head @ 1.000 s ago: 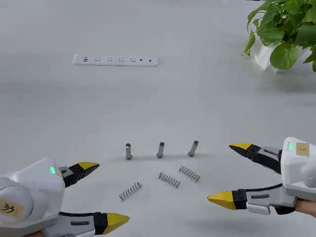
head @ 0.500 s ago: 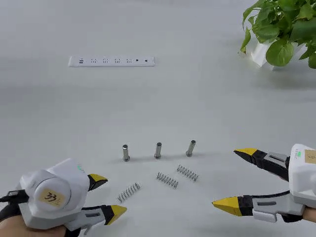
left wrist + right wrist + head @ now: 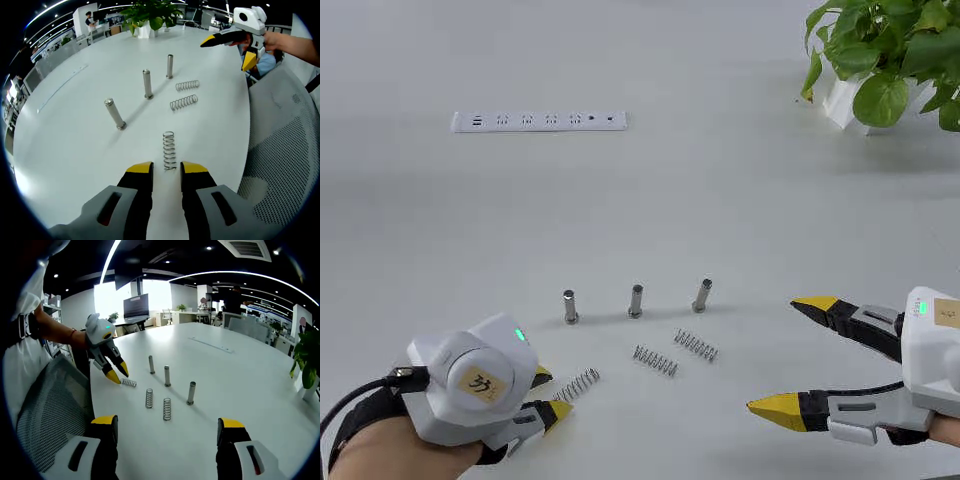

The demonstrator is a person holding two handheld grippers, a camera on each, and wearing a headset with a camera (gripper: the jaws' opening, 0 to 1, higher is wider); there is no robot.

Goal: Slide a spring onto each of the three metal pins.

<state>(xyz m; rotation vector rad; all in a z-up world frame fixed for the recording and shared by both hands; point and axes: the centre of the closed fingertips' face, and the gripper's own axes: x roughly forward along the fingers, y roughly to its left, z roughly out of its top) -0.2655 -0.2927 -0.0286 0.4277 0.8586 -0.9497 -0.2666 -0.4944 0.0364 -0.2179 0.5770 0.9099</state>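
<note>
Three metal pins (image 3: 569, 306) (image 3: 636, 300) (image 3: 702, 295) stand upright in a row on the white table. In front of them lie three springs (image 3: 581, 383) (image 3: 655, 361) (image 3: 696, 345). My left gripper (image 3: 550, 393) points at the left spring. In the left gripper view that spring (image 3: 169, 150) lies straight ahead, its near end level with the tips of the left gripper (image 3: 166, 170). The jaws stand narrowly apart, wider than the spring and not touching it. My right gripper (image 3: 782, 353) hovers wide open and bare to the right of the springs.
A white power strip (image 3: 539, 121) lies at the far side of the table and a potted plant (image 3: 880, 50) stands at the back right. A mesh chair (image 3: 280, 150) sits beyond the table's near edge.
My left gripper has rolled over and moved forward to the left spring, and its jaws have narrowed. The right gripper has barely moved.
</note>
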